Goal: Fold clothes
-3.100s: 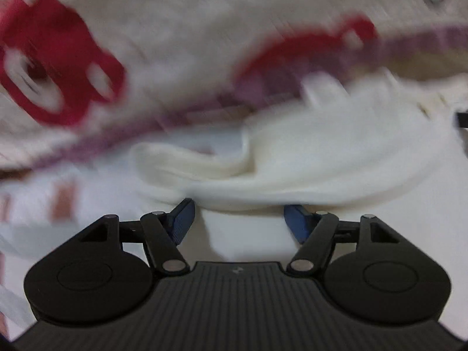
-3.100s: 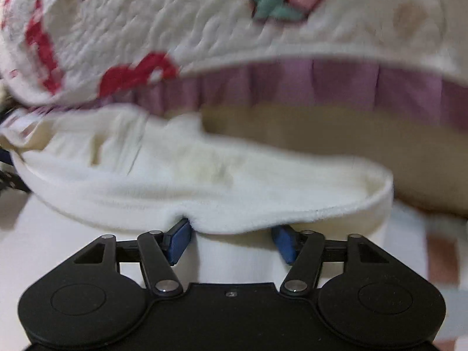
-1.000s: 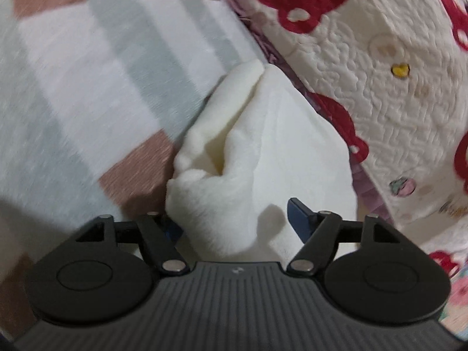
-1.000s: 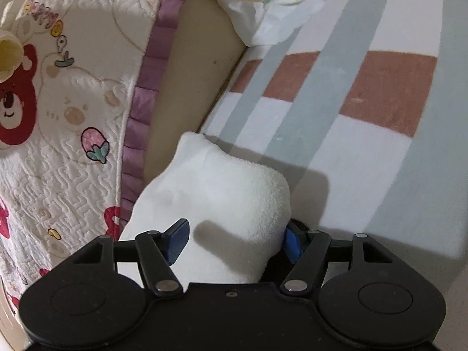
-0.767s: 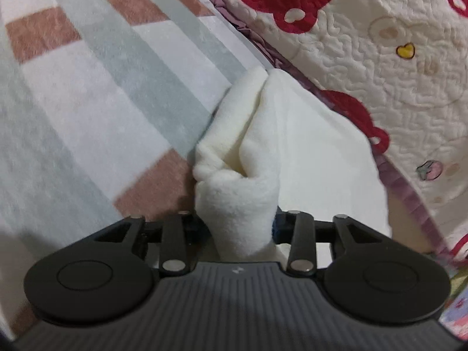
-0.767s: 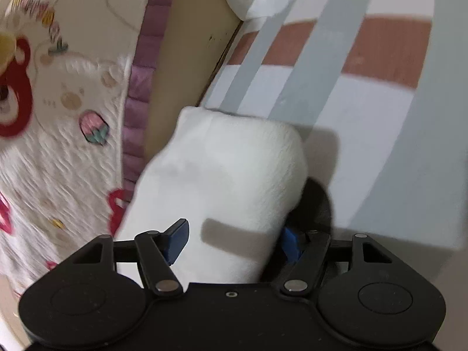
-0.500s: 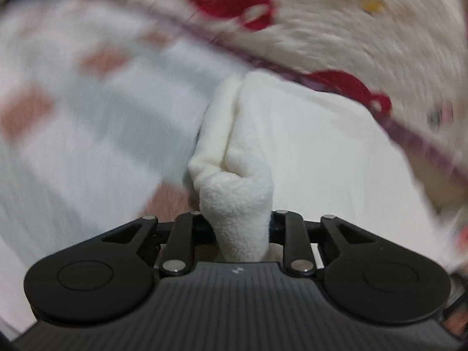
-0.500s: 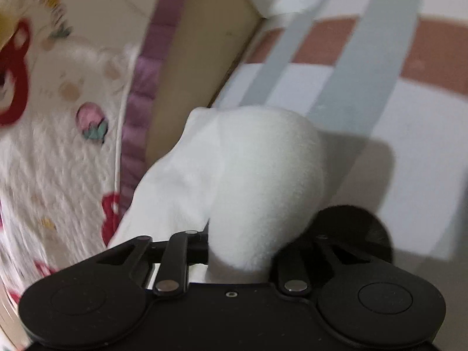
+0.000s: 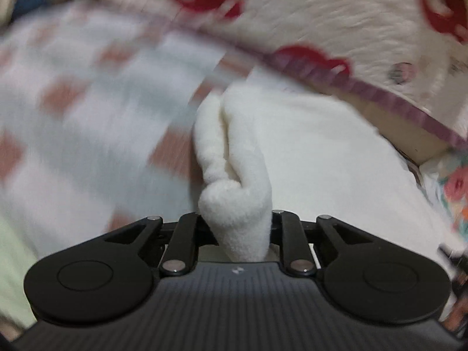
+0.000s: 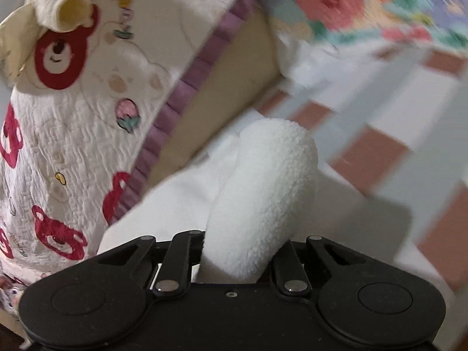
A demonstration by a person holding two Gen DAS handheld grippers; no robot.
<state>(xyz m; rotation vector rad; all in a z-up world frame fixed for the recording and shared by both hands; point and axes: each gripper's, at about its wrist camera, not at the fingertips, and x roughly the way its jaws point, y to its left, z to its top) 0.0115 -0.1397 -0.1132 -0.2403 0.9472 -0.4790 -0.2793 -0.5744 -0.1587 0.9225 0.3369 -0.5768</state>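
A white fleece garment [image 9: 316, 152] lies on a striped blanket beside a quilt. In the left wrist view a bunched fold of it stands up between the jaws of my left gripper [image 9: 242, 229], which are closing and press on it. The right wrist view shows another thick, rounded fold of the same garment [image 10: 263, 181] pinched by my right gripper [image 10: 244, 253], whose jaws are also closing onto it. The fleece hides the fingertips of both grippers. The left view is blurred by motion.
A cream quilt with red bears and purple trim [image 10: 73, 134] borders the garment, also seen as the quilt [image 9: 351, 14] in the left view. The grey, white and brown striped blanket [image 10: 409, 122] spreads beyond. A floral cloth [image 10: 345, 0] and a rolled cream item [image 10: 61, 8] lie farther off.
Both grippers went from wide open around the garment to clamped on bunched folds of it. Both have lifted and rolled, pulling the fleece up off the blanket.
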